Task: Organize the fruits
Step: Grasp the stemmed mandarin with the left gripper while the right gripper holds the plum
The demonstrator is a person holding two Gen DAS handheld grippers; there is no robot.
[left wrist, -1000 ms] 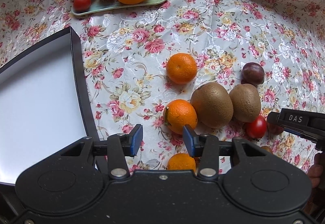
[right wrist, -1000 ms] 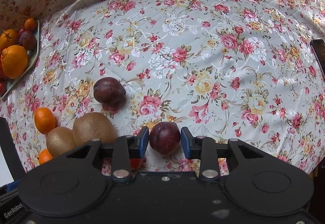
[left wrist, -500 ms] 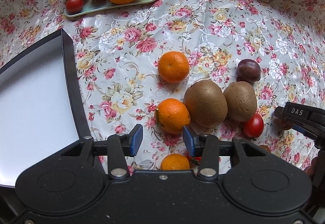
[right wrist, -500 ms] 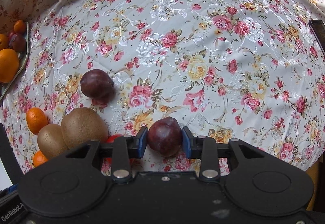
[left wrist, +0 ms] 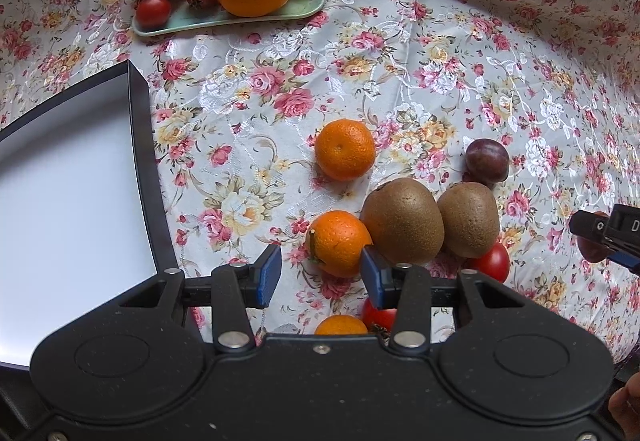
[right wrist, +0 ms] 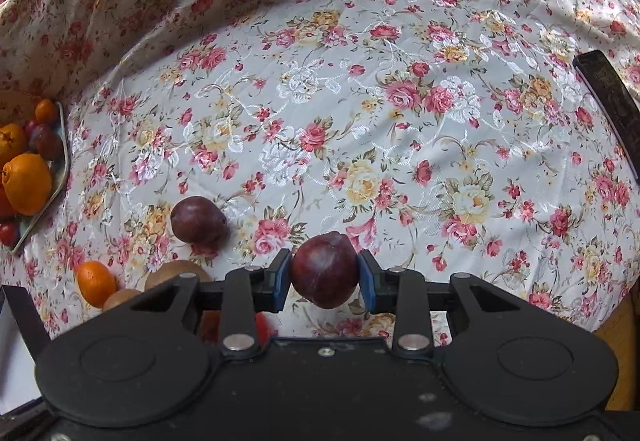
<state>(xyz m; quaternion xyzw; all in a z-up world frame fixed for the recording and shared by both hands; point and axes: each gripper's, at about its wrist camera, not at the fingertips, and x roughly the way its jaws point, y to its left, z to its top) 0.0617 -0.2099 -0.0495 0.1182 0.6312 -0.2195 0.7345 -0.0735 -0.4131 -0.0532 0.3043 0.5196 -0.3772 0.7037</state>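
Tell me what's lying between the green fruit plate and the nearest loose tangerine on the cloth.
Nothing but bare floral tablecloth between the green plate and that tangerine; the left wrist view shows it.

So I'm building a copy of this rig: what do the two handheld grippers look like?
Both grippers, left and right, look alike: a wide matte black speckled plastic body with two round embossed discs, black lever arms with silver rivets, and two fingers tipped with blue pads. No cables show.
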